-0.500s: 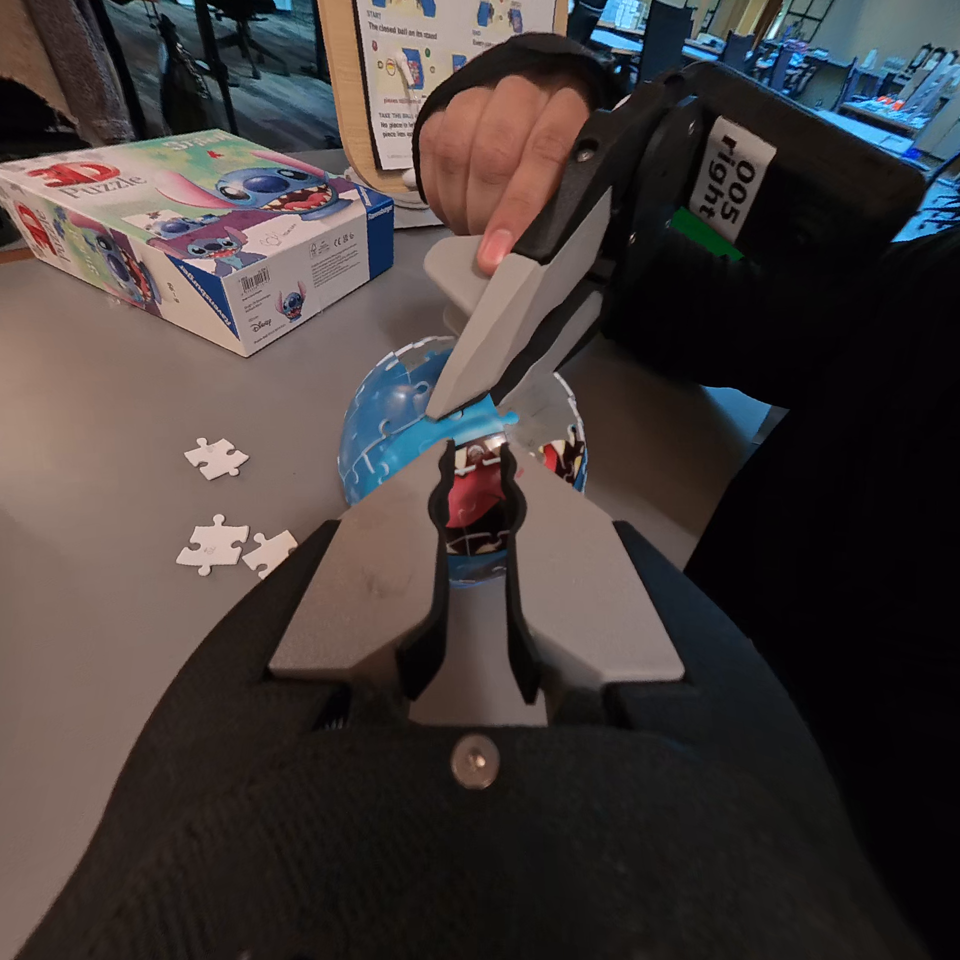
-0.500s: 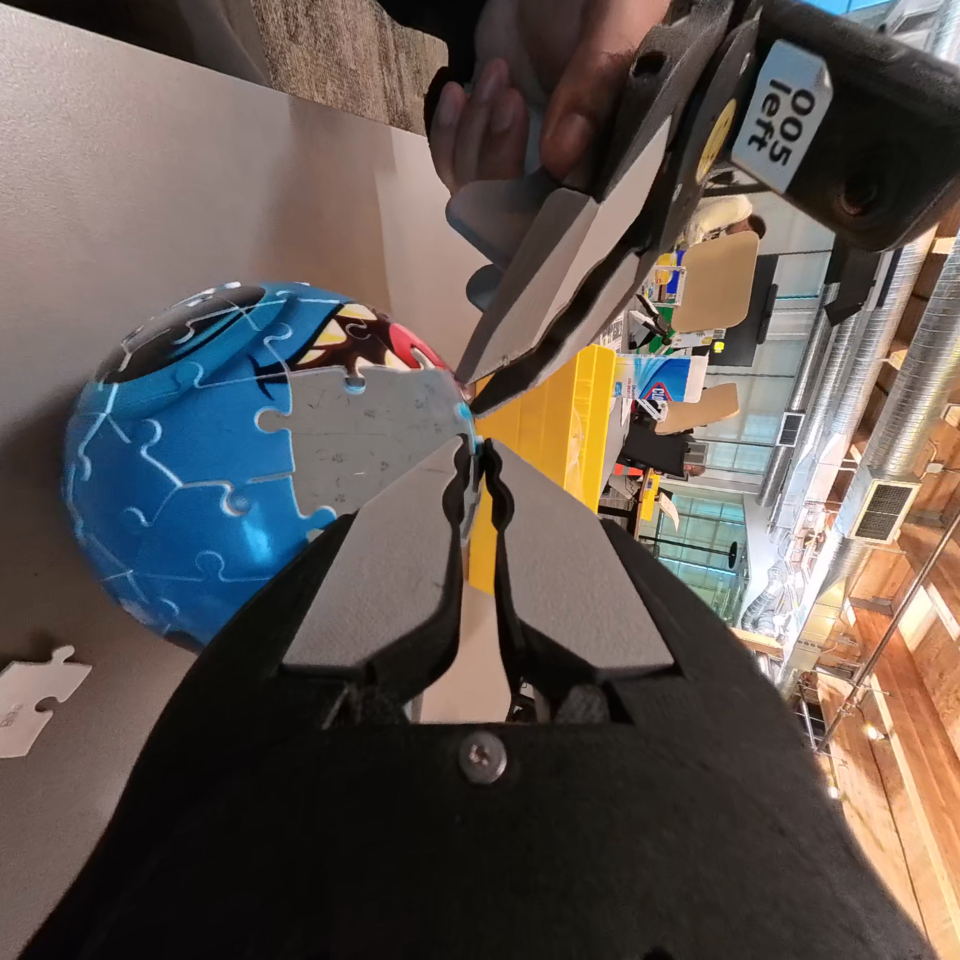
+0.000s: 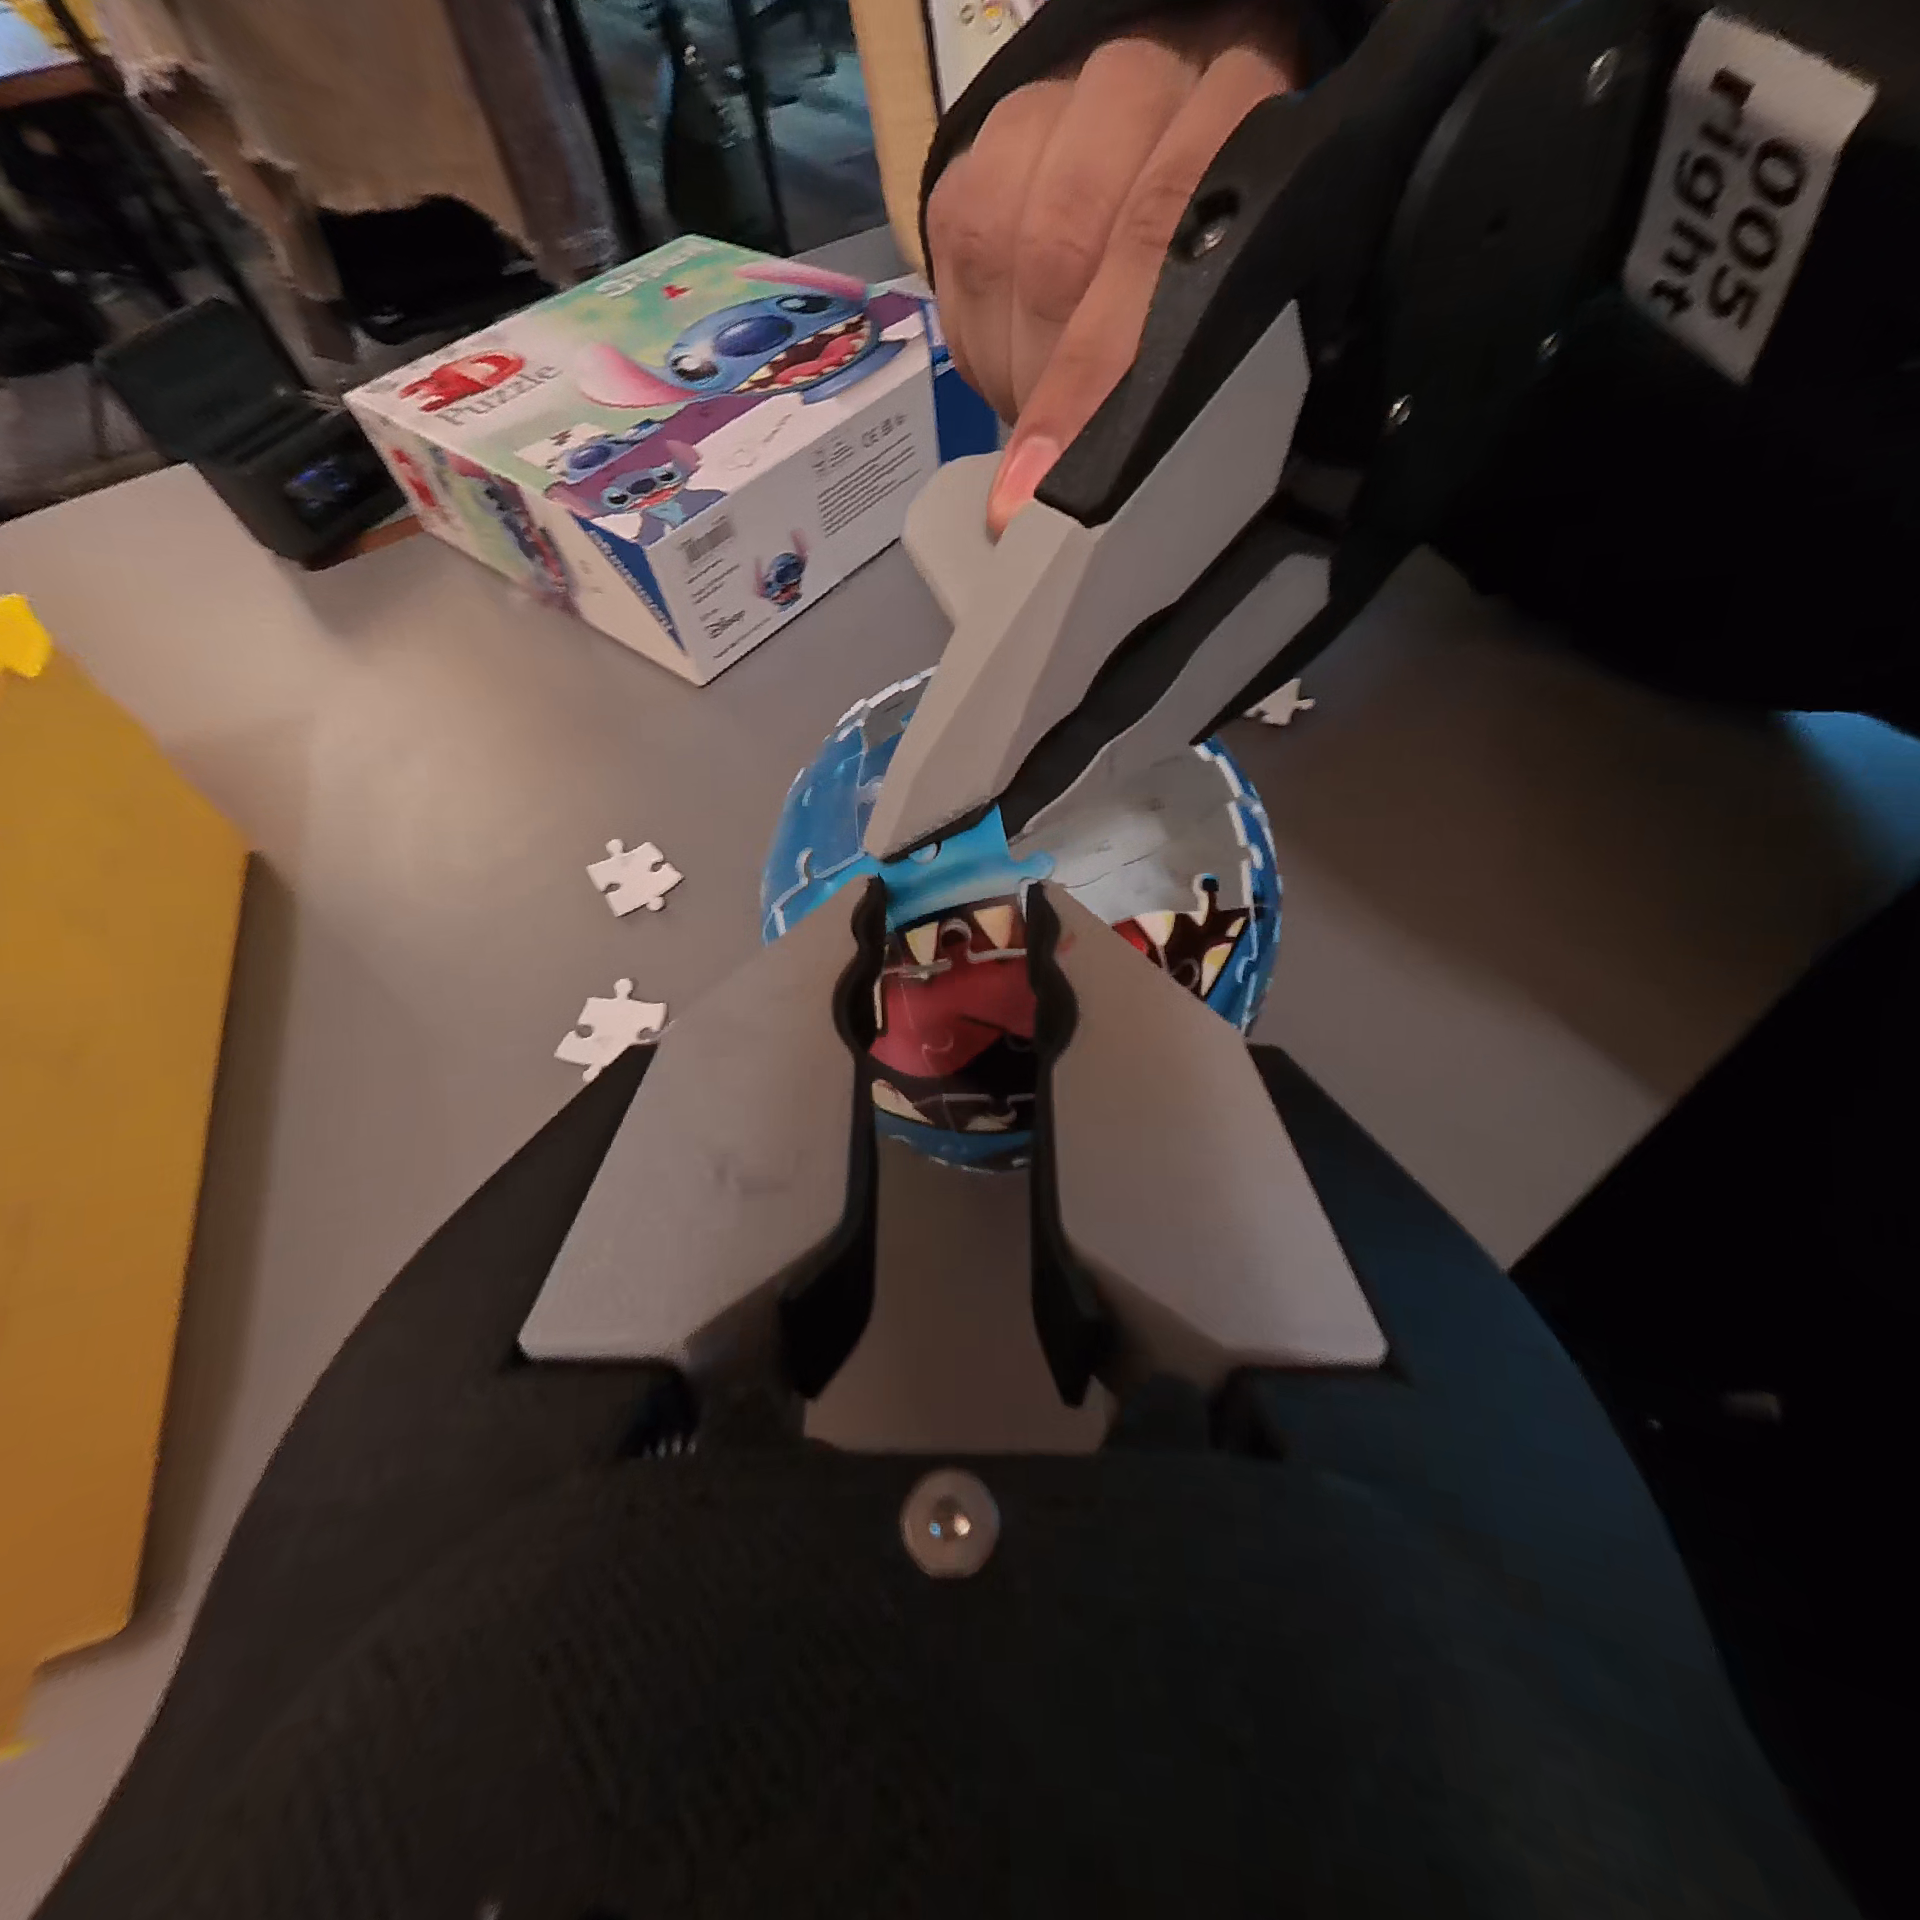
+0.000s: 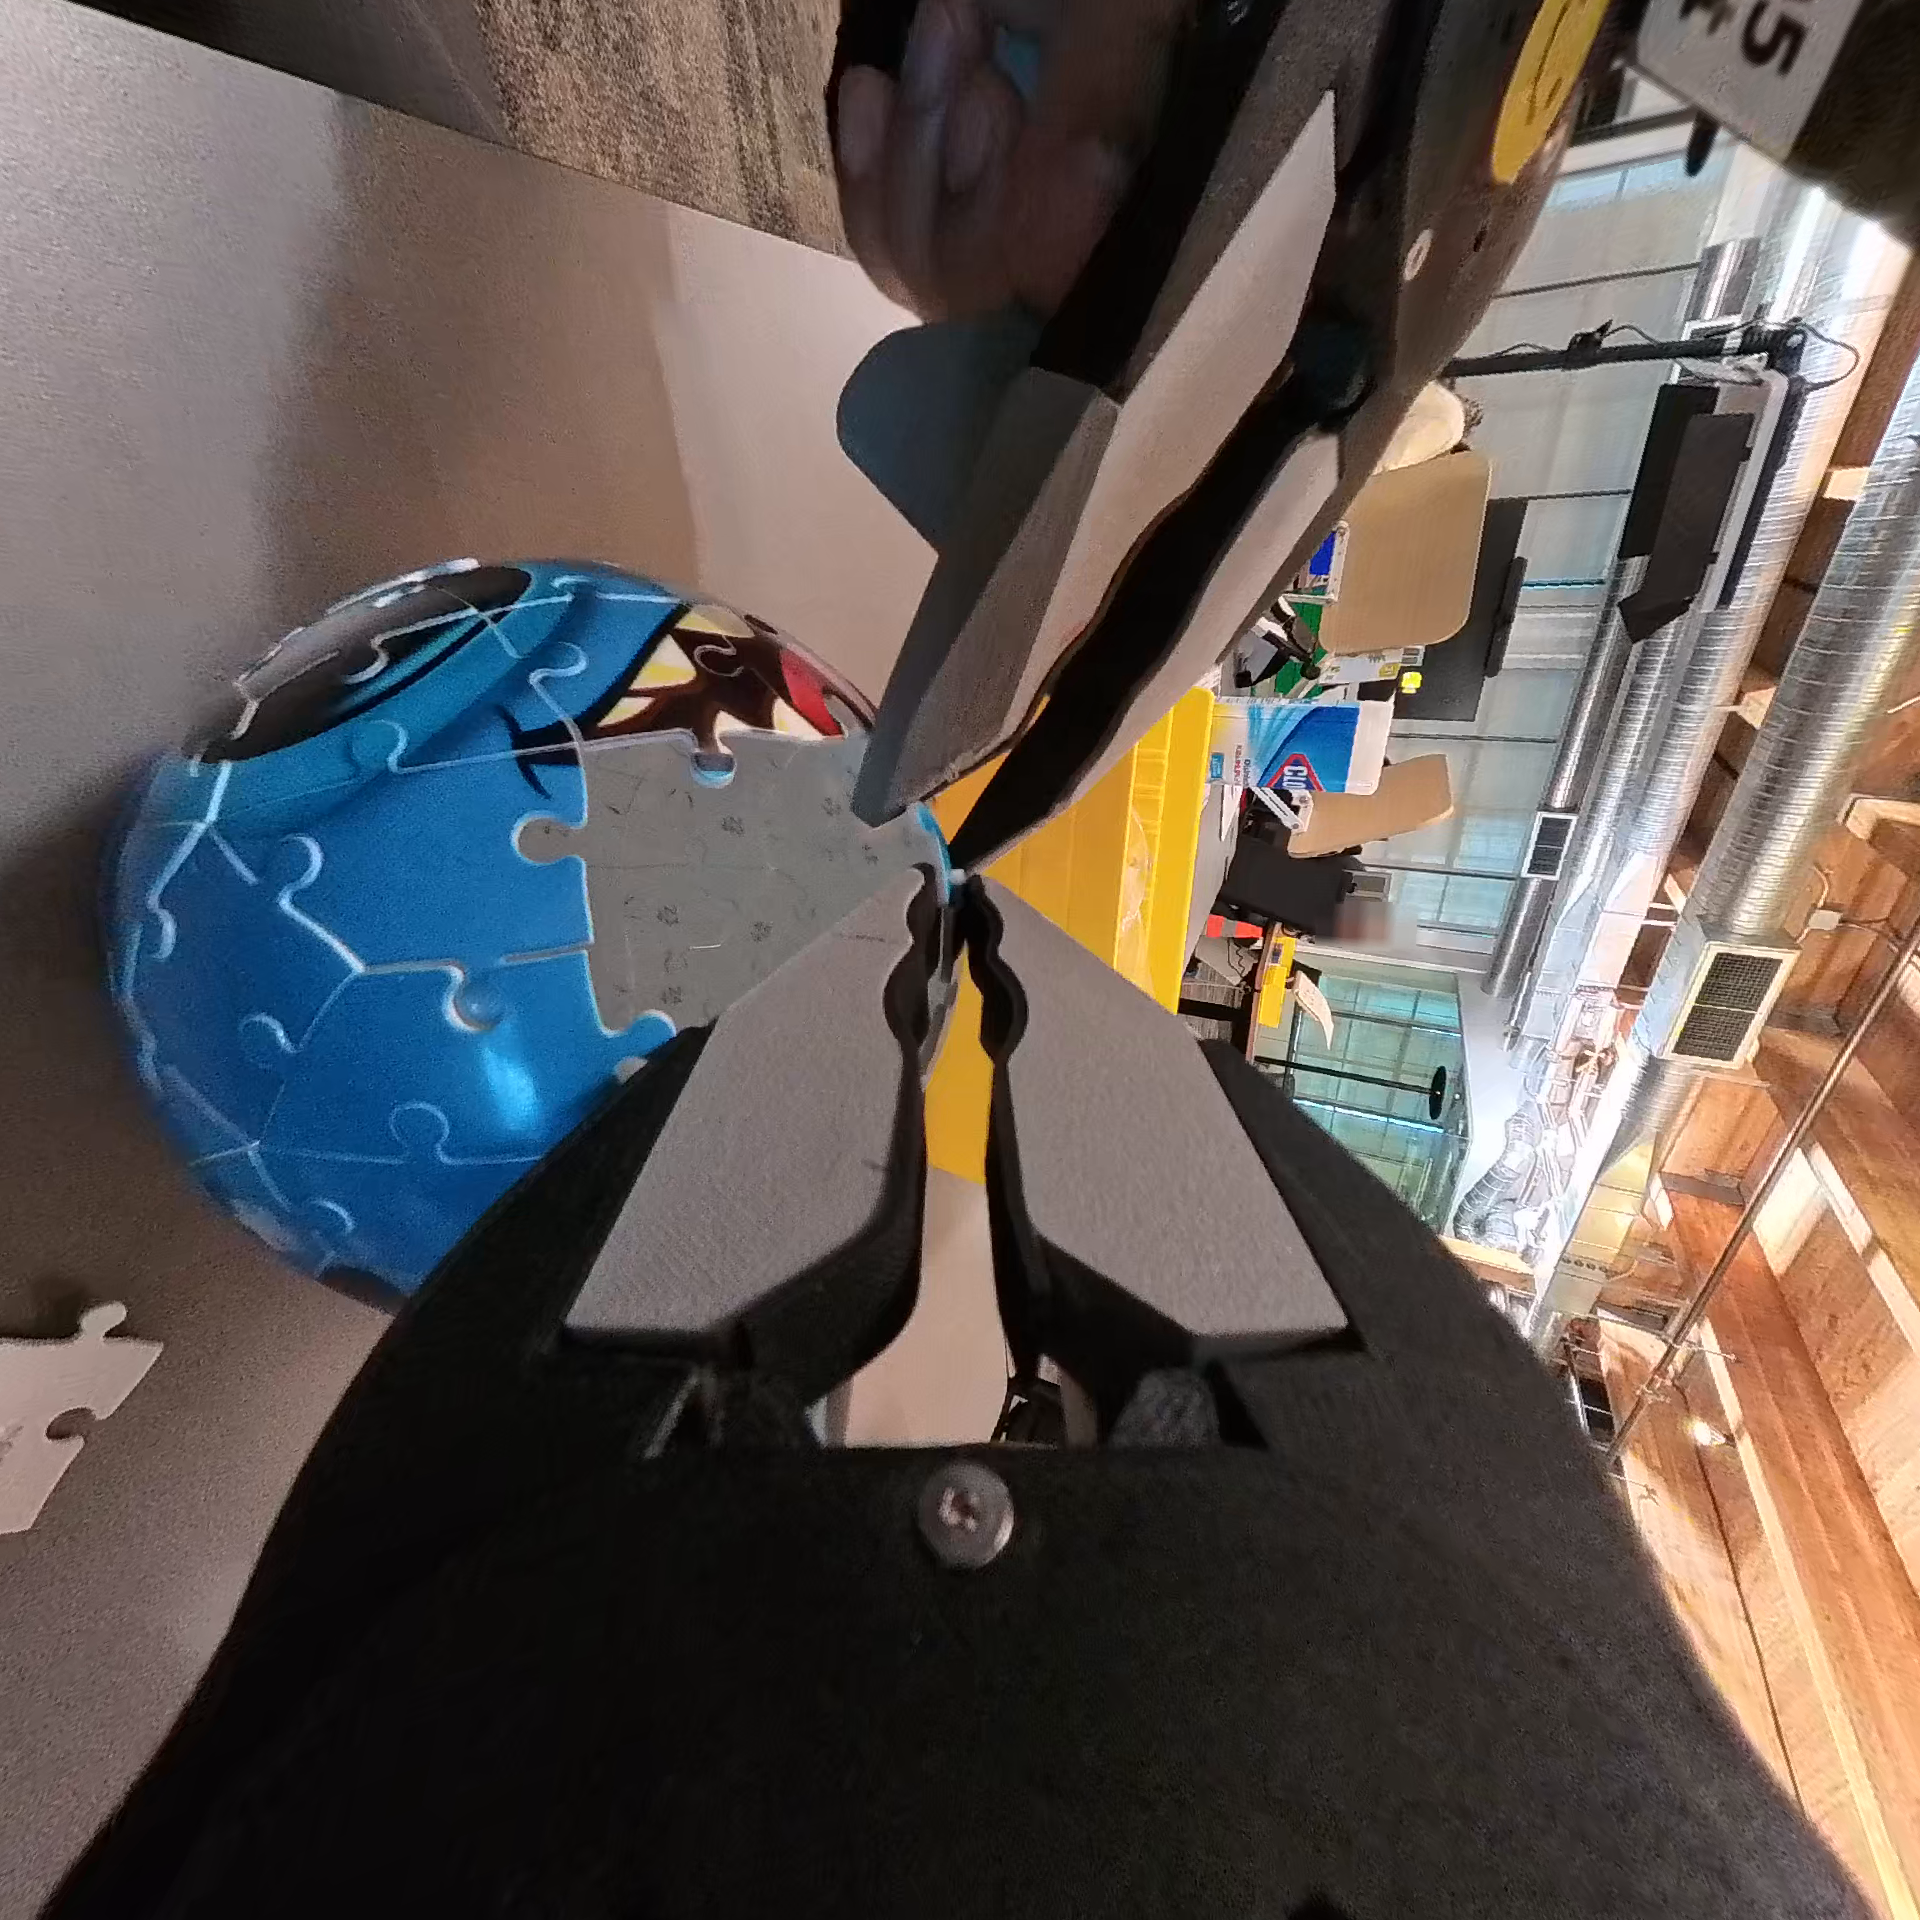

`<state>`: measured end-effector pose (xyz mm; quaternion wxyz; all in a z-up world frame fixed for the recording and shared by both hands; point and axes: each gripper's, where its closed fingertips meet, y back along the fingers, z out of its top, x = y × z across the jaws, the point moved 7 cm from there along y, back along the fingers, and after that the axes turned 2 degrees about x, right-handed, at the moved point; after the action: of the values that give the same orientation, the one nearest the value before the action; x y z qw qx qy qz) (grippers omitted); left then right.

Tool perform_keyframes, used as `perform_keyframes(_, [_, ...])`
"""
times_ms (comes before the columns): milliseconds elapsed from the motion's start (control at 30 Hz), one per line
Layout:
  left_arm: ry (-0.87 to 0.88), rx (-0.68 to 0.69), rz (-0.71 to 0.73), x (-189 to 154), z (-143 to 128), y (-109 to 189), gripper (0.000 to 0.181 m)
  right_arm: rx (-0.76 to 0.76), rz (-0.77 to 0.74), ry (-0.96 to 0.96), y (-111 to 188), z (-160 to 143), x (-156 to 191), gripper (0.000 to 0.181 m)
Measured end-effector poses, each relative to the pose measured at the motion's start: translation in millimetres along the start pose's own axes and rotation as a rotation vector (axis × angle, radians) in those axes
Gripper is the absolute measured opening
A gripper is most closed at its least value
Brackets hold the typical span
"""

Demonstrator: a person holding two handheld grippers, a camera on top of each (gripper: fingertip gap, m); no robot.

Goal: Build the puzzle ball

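Printed lettering, logos, small print and a barcode are showing on the puzzle box, which is lying near the far edge of the surface. A white label with black characters is sitting on the body of the right gripper. A similar white label and a round yellow sticker are showing on the left gripper. A blue-and-white printed pack is standing in the background.

You work at a grey table. Past its far edge you see dark chair legs and a beige cloth hanging in dim light. A yellow bin stands at the table's left edge. In your right wrist view, grey carpet lies beyond the table, and farther off are bright windows, silver ducts, wood panelling and a tan chair.
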<state>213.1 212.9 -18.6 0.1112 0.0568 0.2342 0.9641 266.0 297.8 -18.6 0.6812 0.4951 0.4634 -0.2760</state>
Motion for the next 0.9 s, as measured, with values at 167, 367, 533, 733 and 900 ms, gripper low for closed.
perform_keyframes(167, [-0.061, 0.009, 0.064, -4.7, 3.2, -0.8, 0.019, -0.02, 0.008, -0.061, 0.1, -2.6, -1.0, 0.001])
perform_keyframes(367, [-0.029, -0.003, 0.037, -3.8, 1.2, -0.1, 0.02, -0.037, 0.01, -0.055, 1.4, 0.1, 0.1, 0.002])
perform_keyframes(533, [-0.032, 0.0, 0.029, -3.4, 1.2, -0.3, 0.02, -0.068, 0.039, -0.09, 2.1, -1.3, -0.8, 0.003])
perform_keyframes(733, [-0.019, -0.01, 0.021, -2.5, 2.5, -1.6, 0.02, -0.169, 0.124, -0.231, 2.7, -9.4, -4.8, 0.005])
perform_keyframes(900, [-0.027, -0.008, 0.018, -3.0, 3.8, -2.3, 0.02, -0.203, 0.184, -0.303, 5.1, -12.1, -7.1, 0.007])
